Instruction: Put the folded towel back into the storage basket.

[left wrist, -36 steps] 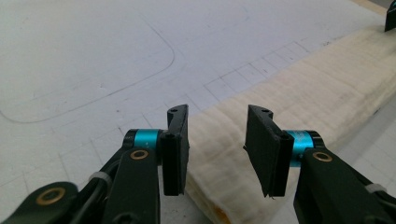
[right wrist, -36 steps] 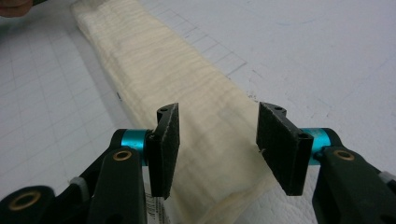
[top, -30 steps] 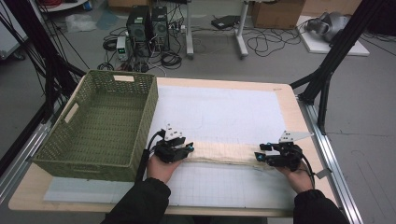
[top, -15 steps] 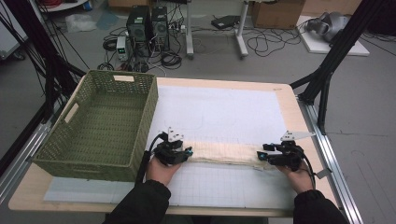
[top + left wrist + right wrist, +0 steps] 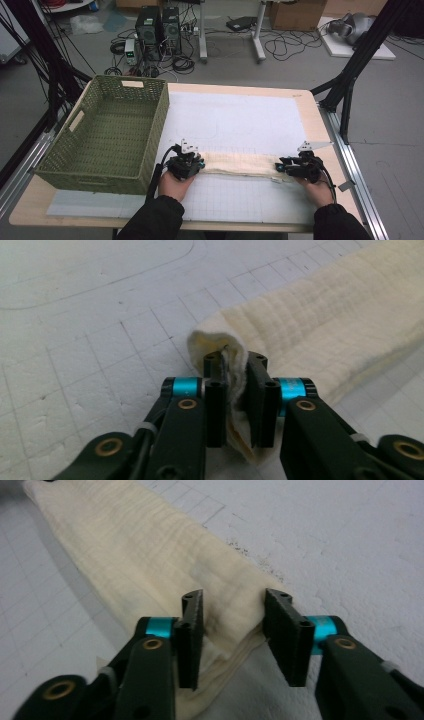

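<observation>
A long folded cream cloth (image 5: pixel 240 163) lies across the white gridded mat (image 5: pixel 240 115), near the front of the table. My left gripper (image 5: pixel 198 165) is at its left end. In the left gripper view the jaws have just been closing, and the gripper (image 5: pixel 235 362) is shut on a pinched fold of the cloth (image 5: pixel 325 325). My right gripper (image 5: pixel 281 168) is at the cloth's right end. Its jaws have also been closing, and the gripper (image 5: pixel 232 600) still stands open, with the bunched cloth (image 5: pixel 125 545) end between the pads and a gap on one side.
A green woven basket (image 5: pixel 100 175) stands on the left of the table, close beside my left hand. The wooden table edge (image 5: pixel 320 120) runs along the right, with a black frame leg beyond it. Cables and computer boxes lie on the floor behind.
Both hands keep their places at the two ends of the cloth. The cloth lies as before.
</observation>
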A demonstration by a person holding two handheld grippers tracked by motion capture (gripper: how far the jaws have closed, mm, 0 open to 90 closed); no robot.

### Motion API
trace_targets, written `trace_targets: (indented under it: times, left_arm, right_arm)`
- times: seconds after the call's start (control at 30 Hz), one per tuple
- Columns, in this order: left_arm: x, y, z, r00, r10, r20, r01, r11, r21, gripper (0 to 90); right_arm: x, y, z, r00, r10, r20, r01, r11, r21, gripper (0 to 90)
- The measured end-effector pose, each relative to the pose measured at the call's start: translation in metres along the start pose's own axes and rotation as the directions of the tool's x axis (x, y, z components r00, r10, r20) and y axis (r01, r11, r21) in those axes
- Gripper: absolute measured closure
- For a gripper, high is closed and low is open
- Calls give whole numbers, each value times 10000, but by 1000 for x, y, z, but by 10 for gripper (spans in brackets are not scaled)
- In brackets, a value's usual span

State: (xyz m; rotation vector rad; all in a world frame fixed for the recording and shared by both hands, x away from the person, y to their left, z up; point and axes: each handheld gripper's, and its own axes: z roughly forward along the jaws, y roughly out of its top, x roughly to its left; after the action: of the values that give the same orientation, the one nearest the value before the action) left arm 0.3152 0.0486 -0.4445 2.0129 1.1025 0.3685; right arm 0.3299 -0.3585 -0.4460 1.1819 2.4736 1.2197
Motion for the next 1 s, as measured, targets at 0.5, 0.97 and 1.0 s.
trace_targets:
  times: [0.5, 0.97, 1.0]
  left_arm:
    - [7, -13, -21, 9937, -107, -1120, 92, 9999, -141, 814]
    - [4, 24, -34, 9968, 763, -243, -790, 9876, -1357, 657]
    - [3, 27, -31, 9960, 866, 198, -832, 9873, -1352, 651]
  right_arm:
    - [10, 24, 26, 9968, -671, -436, 679, 9975, 173, 684]
    - [28, 23, 3, 9889, -1369, -585, 1343, 9899, -459, 726]
    - [27, 20, 6, 9888, -1350, -640, 1342, 9908, -169, 728]
